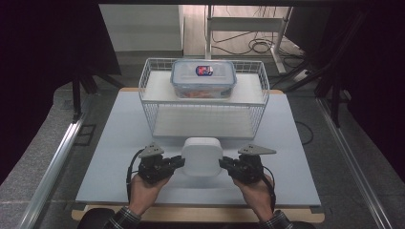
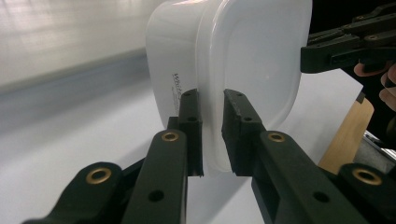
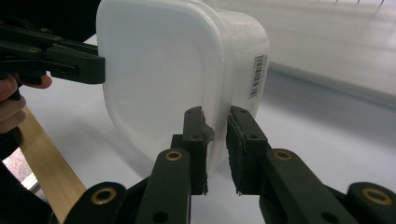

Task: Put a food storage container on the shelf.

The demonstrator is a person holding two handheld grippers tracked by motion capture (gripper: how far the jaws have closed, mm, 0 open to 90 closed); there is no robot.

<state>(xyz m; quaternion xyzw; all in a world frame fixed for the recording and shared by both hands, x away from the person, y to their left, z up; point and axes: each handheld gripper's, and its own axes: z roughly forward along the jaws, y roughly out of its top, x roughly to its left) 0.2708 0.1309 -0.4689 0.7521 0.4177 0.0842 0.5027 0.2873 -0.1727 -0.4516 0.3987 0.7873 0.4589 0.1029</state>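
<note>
A white tub with a white lid point(image 1: 202, 155) sits low over the grey table top point(image 1: 114, 162), in front of the wire rack. My left gripper point(image 1: 179, 162) is shut on the rim at its left side, and my right gripper point(image 1: 223, 163) is shut on the rim at its right side. In the left gripper view the jaws pinch the lid's edge at my left gripper point(image 2: 212, 135), with the white tub point(image 2: 233, 56) rising beyond. The right gripper view shows the white tub point(image 3: 159, 70) clamped by my right gripper point(image 3: 217, 140). Whether the tub rests on the table I cannot tell.
A white wire rack point(image 1: 143, 88) with two shelves stands behind the tub. On its upper shelf is a clear box with a blue-rimmed lid point(image 1: 204, 78) and orange contents. The table's wooden front edge point(image 1: 191, 214) lies near the person's sleeves.
</note>
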